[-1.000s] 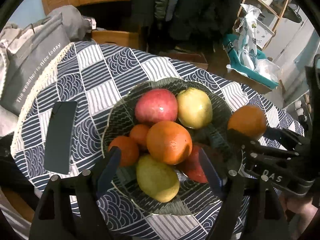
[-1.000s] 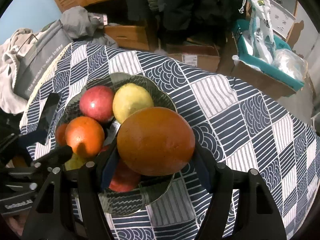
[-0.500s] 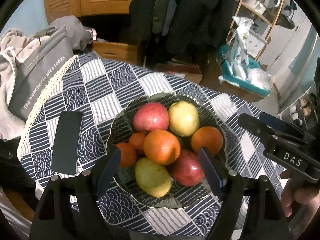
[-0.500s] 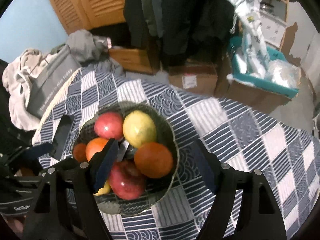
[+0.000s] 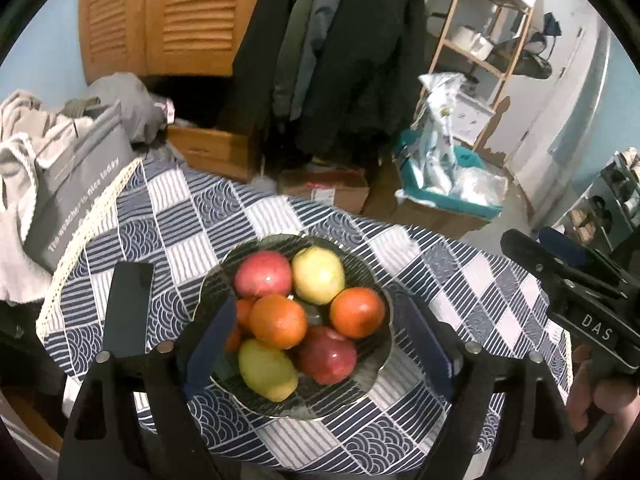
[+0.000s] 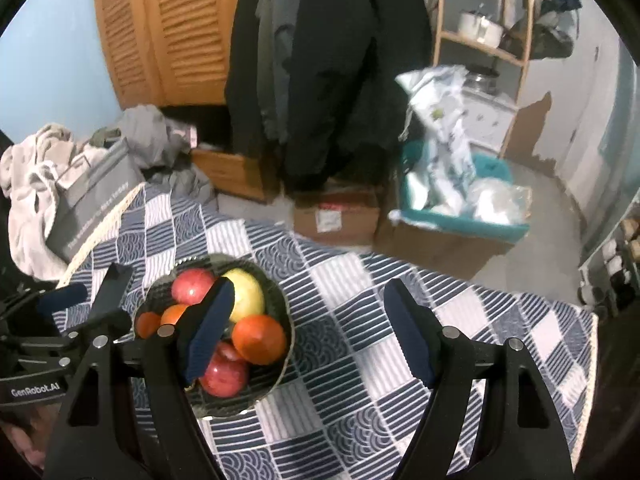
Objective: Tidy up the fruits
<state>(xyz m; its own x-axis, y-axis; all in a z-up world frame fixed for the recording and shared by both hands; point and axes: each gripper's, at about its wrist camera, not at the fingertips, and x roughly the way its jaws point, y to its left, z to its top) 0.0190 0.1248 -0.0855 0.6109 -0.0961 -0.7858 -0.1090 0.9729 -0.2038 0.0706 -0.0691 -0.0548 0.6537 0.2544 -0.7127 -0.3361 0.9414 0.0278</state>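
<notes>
On patterned tablecloth (image 5: pixel 192 216): bowl (image 5: pixel 372 280) of fruit below left gripper (image 5: pixel 320 340), jaws opening, nothing between them. Right gripper (image 6: pixel 308 332) spread, empty; bowl lies toward its left finger. Small oranges (image 5: pixel 240 320) partly hidden behind left finger.

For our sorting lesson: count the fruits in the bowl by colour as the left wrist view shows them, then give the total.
Red fruits: 2
Yellow-green fruits: 2
Orange fruits: 4, two of them partly hidden behind the left finger
Total in the bowl: 8
</notes>
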